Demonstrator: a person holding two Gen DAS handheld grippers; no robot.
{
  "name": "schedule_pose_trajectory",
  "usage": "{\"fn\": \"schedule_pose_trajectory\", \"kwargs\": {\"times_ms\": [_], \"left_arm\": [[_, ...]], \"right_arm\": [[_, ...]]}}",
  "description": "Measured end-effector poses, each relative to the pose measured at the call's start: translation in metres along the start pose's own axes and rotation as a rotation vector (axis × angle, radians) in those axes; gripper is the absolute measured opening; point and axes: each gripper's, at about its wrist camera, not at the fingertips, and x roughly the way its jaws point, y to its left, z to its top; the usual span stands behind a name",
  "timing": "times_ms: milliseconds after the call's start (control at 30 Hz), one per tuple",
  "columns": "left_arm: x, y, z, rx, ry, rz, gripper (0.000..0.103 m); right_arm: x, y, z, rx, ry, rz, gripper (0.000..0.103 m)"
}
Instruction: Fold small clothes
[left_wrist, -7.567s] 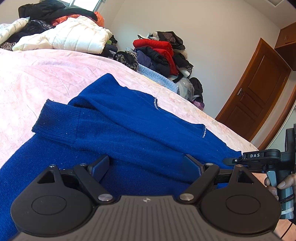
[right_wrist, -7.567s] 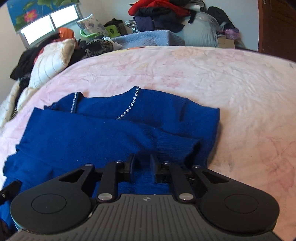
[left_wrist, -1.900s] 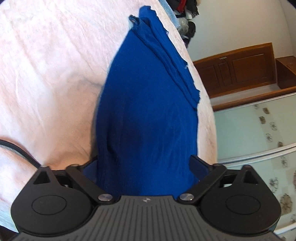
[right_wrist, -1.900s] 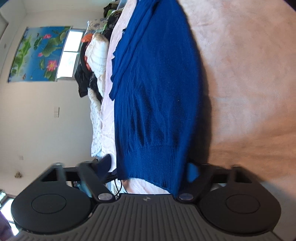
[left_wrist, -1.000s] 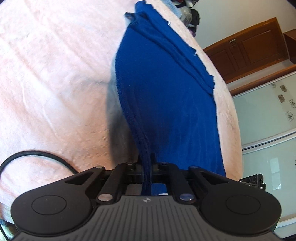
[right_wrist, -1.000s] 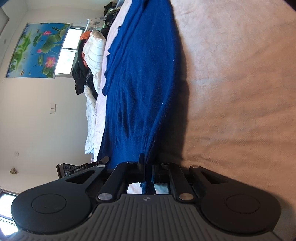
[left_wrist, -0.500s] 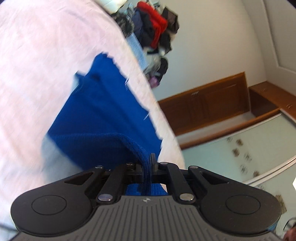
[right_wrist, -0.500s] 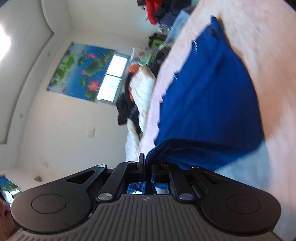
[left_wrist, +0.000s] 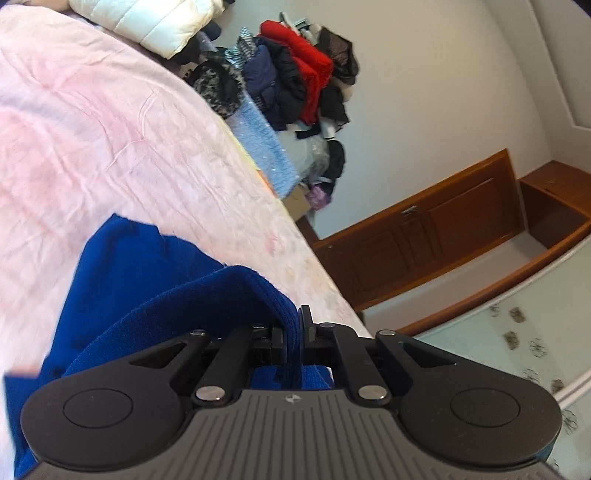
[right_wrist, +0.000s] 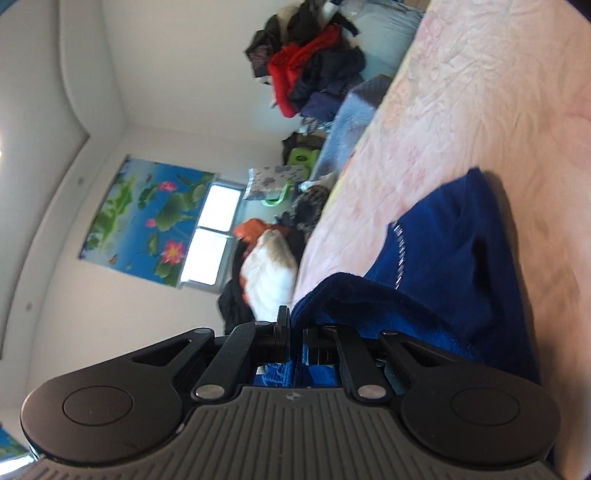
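A blue knitted sweater (left_wrist: 155, 280) lies partly folded on the pink bed cover (left_wrist: 92, 140). My left gripper (left_wrist: 293, 332) is shut on its ribbed hem, which arches up from the cloth below and runs between the pads. In the right wrist view the same blue sweater (right_wrist: 454, 251) shows a line of small sparkling studs, and my right gripper (right_wrist: 295, 332) is shut on another part of the hem. The lifted hem curls over the lower layer, which rests on the pink bed cover (right_wrist: 461, 110). Each view is tilted sideways.
A heap of red, black and navy clothes (left_wrist: 295, 81) is piled past the bed's far end, with a white puffer jacket (left_wrist: 155, 18) on the bed. A wooden door (left_wrist: 424, 236) and a mirrored wardrobe (left_wrist: 517, 332) stand beyond the bed edge. A lotus poster (right_wrist: 147, 218) hangs by the window (right_wrist: 210, 236).
Both grippers shut on the sweater's hem about a second ago and have since carried it up and over toward the collar end. The visible flat part of the sweater has become much shorter.
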Motion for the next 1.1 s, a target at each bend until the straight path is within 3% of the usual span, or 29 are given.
{"fn": "schedule_pose_trajectory", "kwargs": {"times_ms": [133, 300, 367, 400, 433, 467, 500, 567, 633, 733, 833, 933, 967, 1033, 1100], "left_arm": [[0.048, 0.024, 0.019, -0.037, 0.012, 0.098, 0.005], [0.074, 0.050, 0.029, -0.074, 0.043, 0.126, 0.006], [0.080, 0.060, 0.034, -0.114, 0.070, 0.122, 0.013], [0.083, 0.062, 0.036, -0.136, 0.102, 0.126, 0.028], [0.083, 0.064, 0.038, -0.146, 0.112, 0.130, 0.051], [0.079, 0.062, 0.039, -0.139, 0.102, 0.120, 0.065], [0.075, 0.059, 0.043, -0.123, 0.087, 0.107, 0.085], [0.058, 0.047, 0.052, -0.079, 0.025, 0.093, 0.088], [0.038, 0.030, 0.055, 0.012, -0.053, 0.097, 0.088], [0.026, -0.014, 0.035, 0.315, -0.127, 0.223, 0.088], [0.054, -0.050, -0.008, 0.696, -0.118, 0.445, 0.088], [0.101, -0.056, -0.045, 0.972, -0.052, 0.705, 0.088], [0.112, -0.051, -0.051, 1.003, -0.013, 0.764, 0.088], [0.129, -0.040, -0.055, 1.018, 0.076, 0.768, 0.088], [0.138, -0.030, -0.057, 1.027, 0.087, 0.790, 0.089]], "right_arm": [[0.036, -0.033, 0.022, 0.078, -0.007, -0.073, 0.015], [0.053, -0.060, 0.030, 0.116, -0.015, -0.123, 0.018], [0.055, -0.065, 0.033, 0.129, -0.010, -0.119, 0.022], [0.053, -0.065, 0.034, 0.128, -0.011, -0.116, 0.024], [0.052, -0.065, 0.036, 0.128, -0.012, -0.118, 0.030], [0.050, -0.065, 0.039, 0.130, -0.015, -0.119, 0.042], [0.047, -0.063, 0.043, 0.131, -0.026, -0.113, 0.047], [0.039, -0.056, 0.049, 0.117, -0.062, -0.095, 0.060], [0.029, -0.039, 0.053, 0.037, -0.092, -0.089, 0.060], [0.036, -0.012, 0.047, -0.101, -0.031, -0.109, 0.060], [0.064, 0.007, 0.033, -0.245, 0.082, -0.198, 0.061], [0.096, 0.025, 0.010, -0.488, 0.127, -0.415, 0.061], [0.109, 0.029, 0.002, -0.590, 0.150, -0.502, 0.061], [0.128, 0.032, -0.010, -0.751, 0.186, -0.632, 0.062], [0.138, 0.029, -0.020, -0.870, 0.216, -0.723, 0.053]]}}
